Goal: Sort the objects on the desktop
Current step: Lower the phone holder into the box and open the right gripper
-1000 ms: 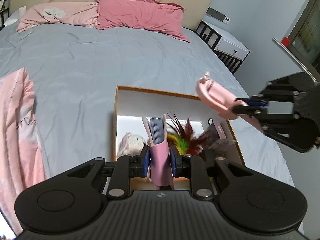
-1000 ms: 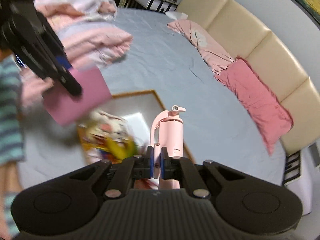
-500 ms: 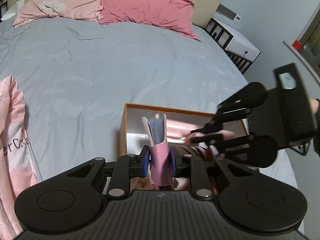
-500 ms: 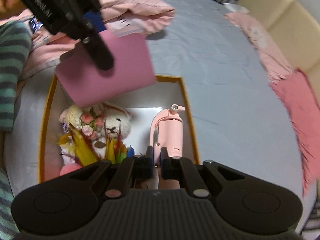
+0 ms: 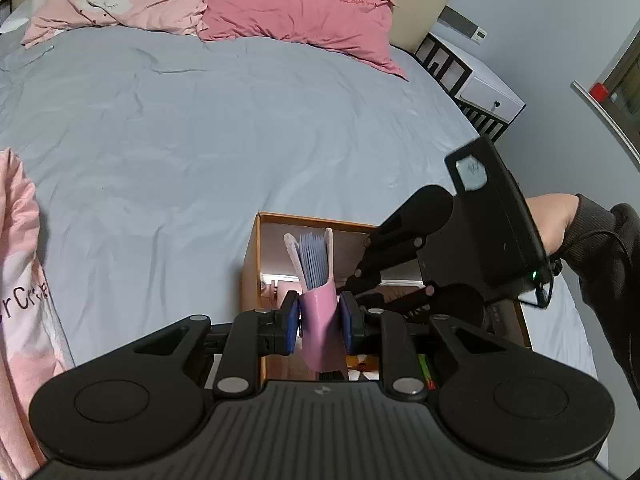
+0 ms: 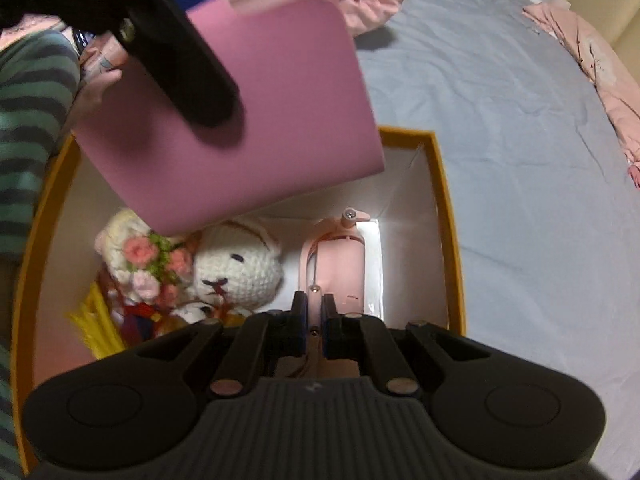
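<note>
My left gripper (image 5: pixel 319 317) is shut on a pink notebook (image 5: pixel 318 316) with blue-grey pages, held above the orange-rimmed box (image 5: pixel 256 248) on the bed. The notebook (image 6: pixel 248 120) fills the upper left of the right wrist view. My right gripper (image 6: pixel 314 316) is shut on a pink bottle-shaped object (image 6: pixel 340 256) and holds it low inside the box (image 6: pixel 444 216), over its white floor. The right gripper (image 5: pixel 404 280) reaches into the box in the left wrist view.
A white crocheted bunny (image 6: pixel 236 264) with pink flowers (image 6: pixel 148 260) and yellow feathers (image 6: pixel 96 320) lies in the box's left part. Grey bedsheet (image 5: pixel 200 140), pink pillows (image 5: pixel 296 12), a pink blanket (image 5: pixel 20 280) at left, a white nightstand (image 5: pixel 488 96) at right.
My right gripper has carried the pink bottle down from above the bed into the box. My left gripper holds the notebook and has moved closer over the box.
</note>
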### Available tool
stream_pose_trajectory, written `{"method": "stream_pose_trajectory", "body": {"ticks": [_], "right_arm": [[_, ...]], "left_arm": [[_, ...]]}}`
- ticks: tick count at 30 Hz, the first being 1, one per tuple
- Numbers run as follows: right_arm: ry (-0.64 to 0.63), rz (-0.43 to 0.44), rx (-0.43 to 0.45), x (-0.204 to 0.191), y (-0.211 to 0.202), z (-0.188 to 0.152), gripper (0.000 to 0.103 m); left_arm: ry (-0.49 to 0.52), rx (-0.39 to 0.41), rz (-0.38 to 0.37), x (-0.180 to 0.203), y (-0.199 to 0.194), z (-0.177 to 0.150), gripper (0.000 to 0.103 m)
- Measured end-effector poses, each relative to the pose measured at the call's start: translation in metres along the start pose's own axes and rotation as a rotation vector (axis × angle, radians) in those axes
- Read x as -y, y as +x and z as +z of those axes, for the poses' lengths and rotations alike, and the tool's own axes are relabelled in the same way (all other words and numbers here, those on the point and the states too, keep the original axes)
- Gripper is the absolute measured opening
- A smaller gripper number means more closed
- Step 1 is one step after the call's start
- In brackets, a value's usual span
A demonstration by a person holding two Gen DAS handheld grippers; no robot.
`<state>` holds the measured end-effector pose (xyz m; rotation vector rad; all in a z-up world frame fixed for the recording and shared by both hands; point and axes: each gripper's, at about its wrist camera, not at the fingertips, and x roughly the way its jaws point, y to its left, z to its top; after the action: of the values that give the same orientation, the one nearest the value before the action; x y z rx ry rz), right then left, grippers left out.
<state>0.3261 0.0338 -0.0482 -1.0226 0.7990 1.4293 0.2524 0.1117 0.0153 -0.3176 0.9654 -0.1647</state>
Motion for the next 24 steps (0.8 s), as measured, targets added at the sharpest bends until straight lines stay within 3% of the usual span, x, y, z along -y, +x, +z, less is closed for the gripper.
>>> {"method": "stream_pose_trajectory", "body": {"ticks": [11,16,21,24], "right_arm": [[-0.007,-0.104,0.001,-0.010,-0.009,-0.005,0.013],[0.027,-0.199,0.063,-0.011,-0.031,-0.012,0.014],[0.179,-0.272,0.178,-0.011,-0.076,-0.028,0.015],[0.353,-0.385,0.195,-0.015,-0.105,-0.051,0.018]], "left_arm": [[-0.008,-0.021,0.010,0.001,0.010,-0.002,0.024],[0.008,-0.027,0.021,0.008,0.013,-0.001,0.024],[0.038,-0.014,-0.015,0.028,0.009,0.004,0.024],[0.060,-0.006,-0.056,0.046,0.013,0.011,0.024]]}}
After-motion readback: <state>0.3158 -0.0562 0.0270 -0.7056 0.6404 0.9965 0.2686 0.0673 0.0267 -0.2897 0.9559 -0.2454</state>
